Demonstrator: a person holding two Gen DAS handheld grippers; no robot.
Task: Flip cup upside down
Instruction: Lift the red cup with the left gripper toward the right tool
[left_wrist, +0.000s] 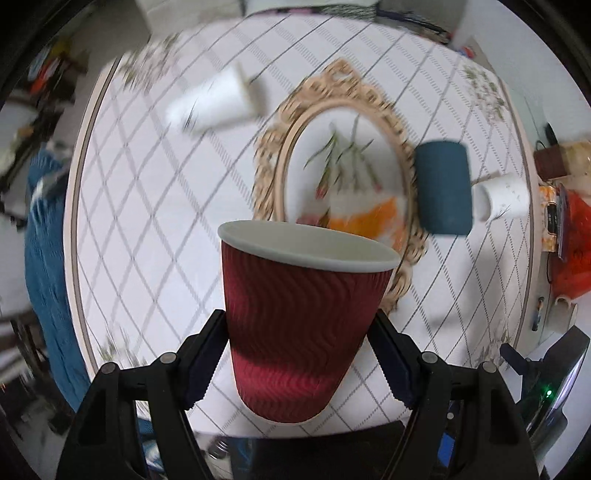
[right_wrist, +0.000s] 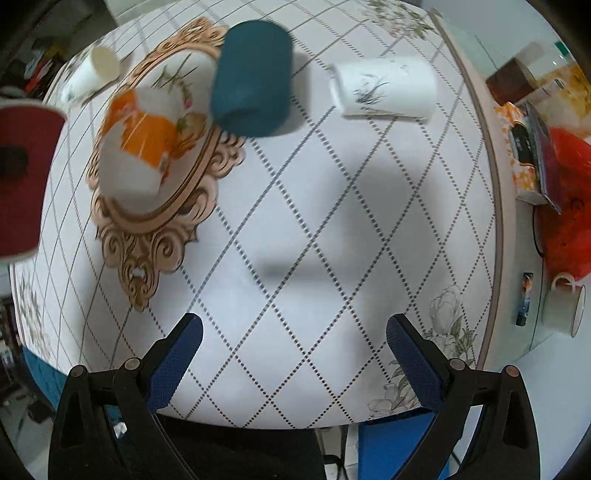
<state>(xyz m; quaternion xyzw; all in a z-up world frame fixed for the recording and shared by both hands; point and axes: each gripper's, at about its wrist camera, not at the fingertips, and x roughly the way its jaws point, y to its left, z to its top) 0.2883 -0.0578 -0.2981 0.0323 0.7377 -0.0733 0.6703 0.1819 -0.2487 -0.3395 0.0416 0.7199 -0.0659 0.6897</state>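
Note:
My left gripper (left_wrist: 297, 354) is shut on a red ribbed paper cup (left_wrist: 301, 317), held above the table with its white rim up and tilted slightly. The same cup shows at the left edge of the right wrist view (right_wrist: 22, 177), with a dark gripper pad on its side. My right gripper (right_wrist: 293, 354) is open and empty above the near part of the table.
An ornate oval tray (right_wrist: 147, 229) holds an orange and white cup (right_wrist: 136, 147). A dark teal cup (right_wrist: 253, 77), a white printed cup (right_wrist: 384, 90) and a small white cup (right_wrist: 92, 74) stand on the round table (right_wrist: 295, 221). Boxes, a red bag and a mug (right_wrist: 561, 306) lie at right.

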